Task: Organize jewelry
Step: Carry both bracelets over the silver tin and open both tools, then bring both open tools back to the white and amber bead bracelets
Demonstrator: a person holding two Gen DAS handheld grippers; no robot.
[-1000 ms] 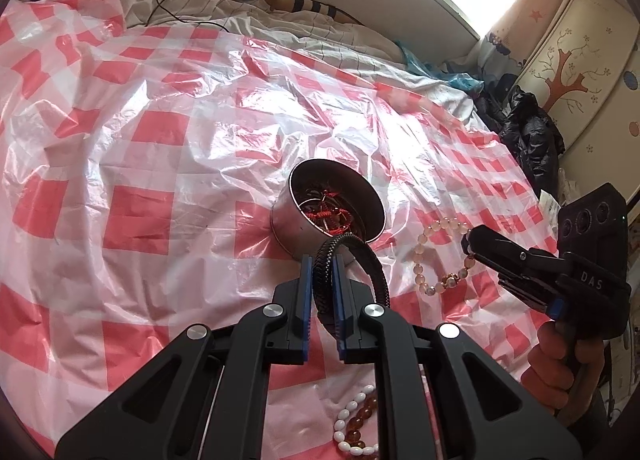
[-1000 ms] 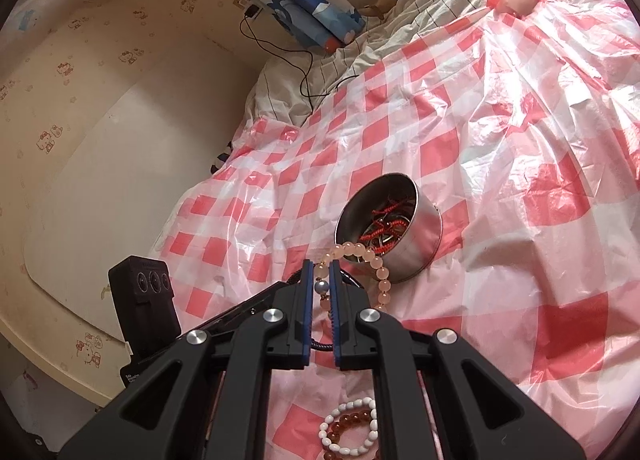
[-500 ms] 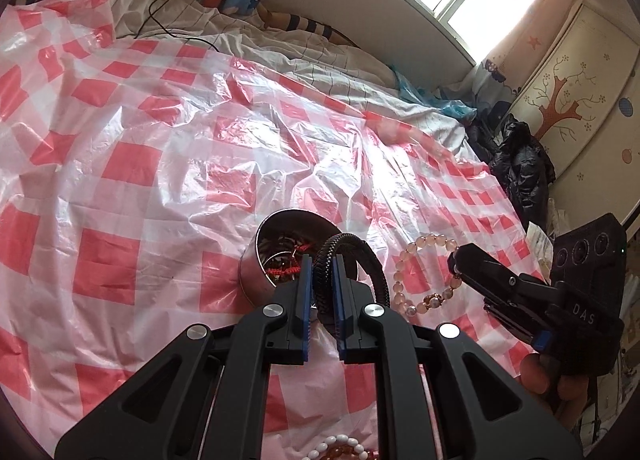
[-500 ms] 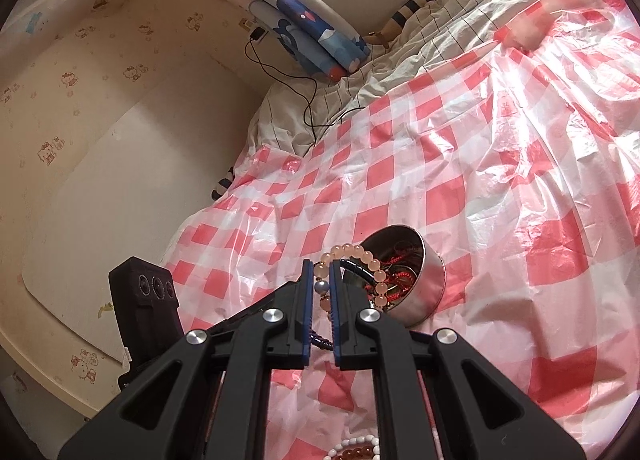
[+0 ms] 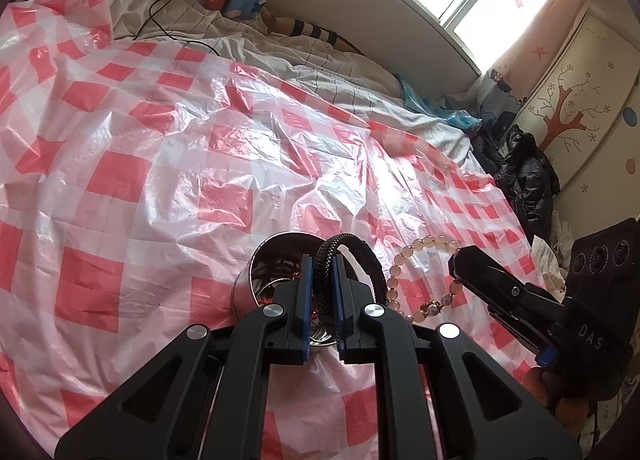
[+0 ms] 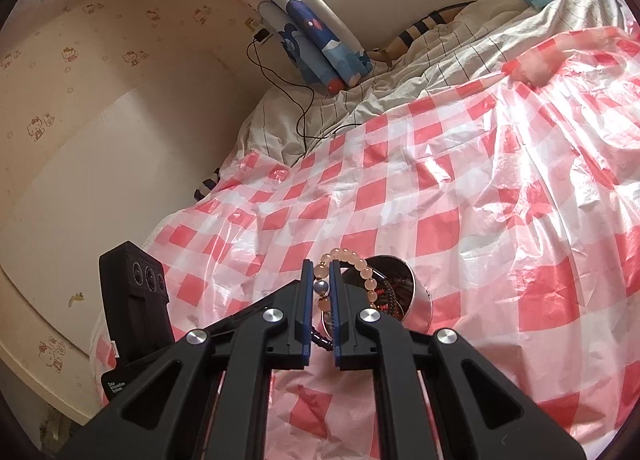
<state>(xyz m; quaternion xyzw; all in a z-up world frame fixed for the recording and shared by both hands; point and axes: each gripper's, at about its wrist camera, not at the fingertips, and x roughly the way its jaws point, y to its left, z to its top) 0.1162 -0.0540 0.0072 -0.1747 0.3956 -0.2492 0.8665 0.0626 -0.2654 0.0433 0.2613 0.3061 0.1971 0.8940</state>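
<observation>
- Two grippers are hanging above the red-checked plastic sheet (image 5: 132, 187).
- Left gripper (image 5: 321, 264) is clamping a black braided bracelet (image 5: 352, 256) over the metal tin (image 5: 248, 288).
- Right gripper (image 6: 320, 272) is pinching a pale pink bead bracelet (image 6: 352, 260) just beside that tin, which is holding red cords.

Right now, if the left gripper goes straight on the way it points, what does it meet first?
Most likely the round metal tin: the left gripper, shut on the black braided bracelet, points down at its open mouth. Depth is unclear, so it may pass over the far rim onto the checked plastic sheet.
</observation>
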